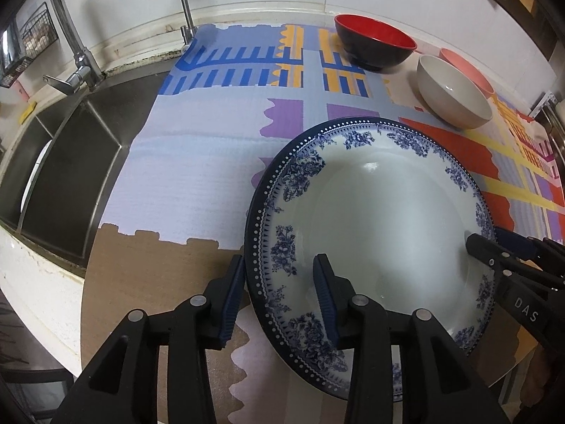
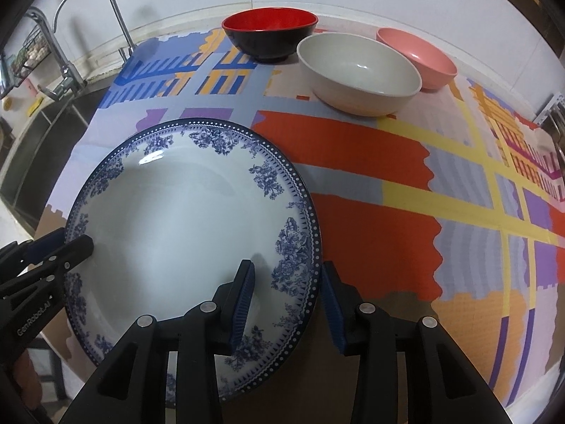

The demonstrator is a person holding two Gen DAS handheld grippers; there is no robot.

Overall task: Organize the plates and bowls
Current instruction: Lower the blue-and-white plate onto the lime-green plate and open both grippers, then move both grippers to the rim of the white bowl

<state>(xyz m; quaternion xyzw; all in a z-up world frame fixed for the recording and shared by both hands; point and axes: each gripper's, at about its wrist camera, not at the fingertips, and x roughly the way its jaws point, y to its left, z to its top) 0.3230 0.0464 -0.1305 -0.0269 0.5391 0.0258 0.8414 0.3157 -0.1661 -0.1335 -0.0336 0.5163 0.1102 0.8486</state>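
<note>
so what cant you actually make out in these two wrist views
- Blue-and-white floral ceramic plate: its near rim is hidden by the left gripper in the left wrist view and by the right gripper in the right wrist view.
- Pink round bowl: mostly hidden behind the cream round bowl in the left wrist view.
- Steel sink: its contents are cut off by the edge.
- Wire basket: contents too small and blurred.
</note>
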